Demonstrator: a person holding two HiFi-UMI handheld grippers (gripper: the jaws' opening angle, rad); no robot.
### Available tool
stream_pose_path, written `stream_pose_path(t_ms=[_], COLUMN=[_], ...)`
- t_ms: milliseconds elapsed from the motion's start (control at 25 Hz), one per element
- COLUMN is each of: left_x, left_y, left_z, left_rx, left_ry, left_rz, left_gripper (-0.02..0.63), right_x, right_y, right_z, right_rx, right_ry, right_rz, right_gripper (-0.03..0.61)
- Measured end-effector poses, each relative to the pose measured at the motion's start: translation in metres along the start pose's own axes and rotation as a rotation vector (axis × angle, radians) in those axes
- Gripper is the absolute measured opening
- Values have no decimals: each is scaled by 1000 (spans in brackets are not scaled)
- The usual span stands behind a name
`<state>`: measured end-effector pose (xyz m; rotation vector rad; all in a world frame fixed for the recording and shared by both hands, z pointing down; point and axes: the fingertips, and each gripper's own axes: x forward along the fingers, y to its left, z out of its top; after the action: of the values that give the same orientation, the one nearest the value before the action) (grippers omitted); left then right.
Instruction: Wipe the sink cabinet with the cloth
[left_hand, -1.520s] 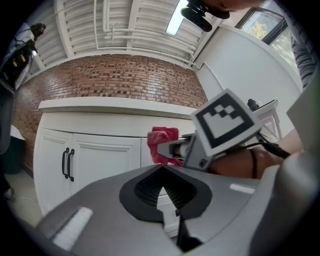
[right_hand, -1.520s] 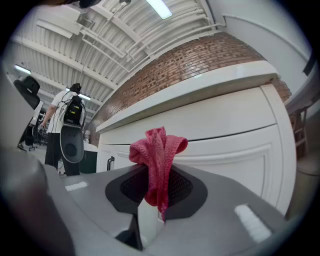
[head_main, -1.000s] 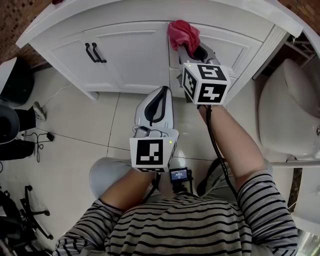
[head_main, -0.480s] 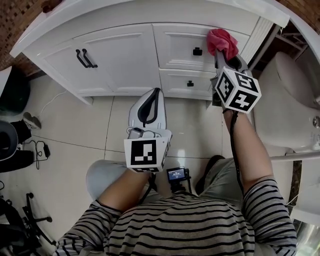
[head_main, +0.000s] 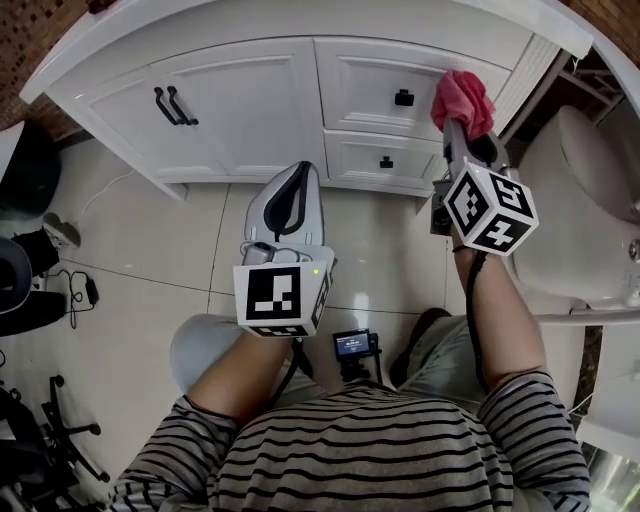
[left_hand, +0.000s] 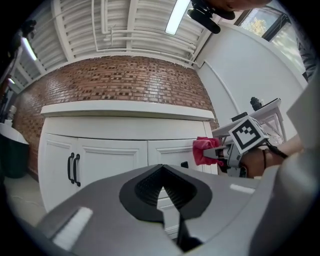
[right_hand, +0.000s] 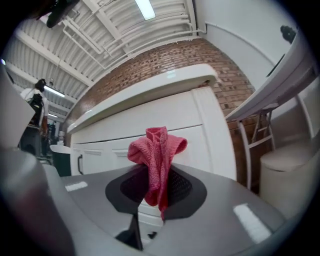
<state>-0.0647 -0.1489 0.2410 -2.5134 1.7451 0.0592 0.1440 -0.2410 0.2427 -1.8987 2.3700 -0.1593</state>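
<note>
Far-left floor: we see pale tiles (head_main: 150, 250) with a black cable lying on them, well apart from both grippers.
Sink cabinet (head_main: 250, 110): white, under a white countertop (head_main: 300, 15); the left part has two doors with a pair of black bar handles (head_main: 167, 105) side by side.
Left gripper (head_main: 303, 168): it points at the cabinet, over the tiles just near of the cabinet's base, about where the doors give way to the drawers.
Left fingers: in the left gripper view we see them pressed together with nothing between them.
Drawers: two on the cabinet's right part, one above the other, each with a small black knob – the upper (head_main: 403, 97) and the lower (head_main: 386, 161).
Cloth (head_main: 462, 98): red-pink and bunched, at the right end of the upper drawer, right of its knob and left of the fluted corner post (head_main: 520, 70); we cannot tell whether it presses on the drawer front.
Right gripper (head_main: 460, 135): it points at the upper drawer, higher and farther right than the left gripper.
Right fingers: in the right gripper view we see them closed on the cloth – most of it bunches above the tips and a tail hangs down between the pads.
Far right: a white rounded fixture (head_main: 580, 200) stands beside the cabinet's right end.
</note>
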Motion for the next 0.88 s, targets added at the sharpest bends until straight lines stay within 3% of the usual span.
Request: stream_pose_path(t_ms=[120,200,280,400,520,880], left_x=[12,21,26,26,27,26], left_y=[9,12,18,27,26,15], left_z=[12,22,27,11,3,5], left_rx=[11,62,117,92,55,103], left_ry=[1,-20,-59,-36,-8,-31], left_rz=[2,-11,1,25,6,-16], left_gripper=[-9,-9,-9,-9,-9,-9], right_x=[17,30,46,68,77,46], right_y=[70,105,130,148,138,34], right_z=[-26,-44,-61,-87,-96,-107], right_rx=[-6,-27,-39,-57,-89,-55], right_ry=[48,75,106,160,174,198], right_rz=[155,219,257,267,234,50], right_gripper=[71,71,71,71,71,71])
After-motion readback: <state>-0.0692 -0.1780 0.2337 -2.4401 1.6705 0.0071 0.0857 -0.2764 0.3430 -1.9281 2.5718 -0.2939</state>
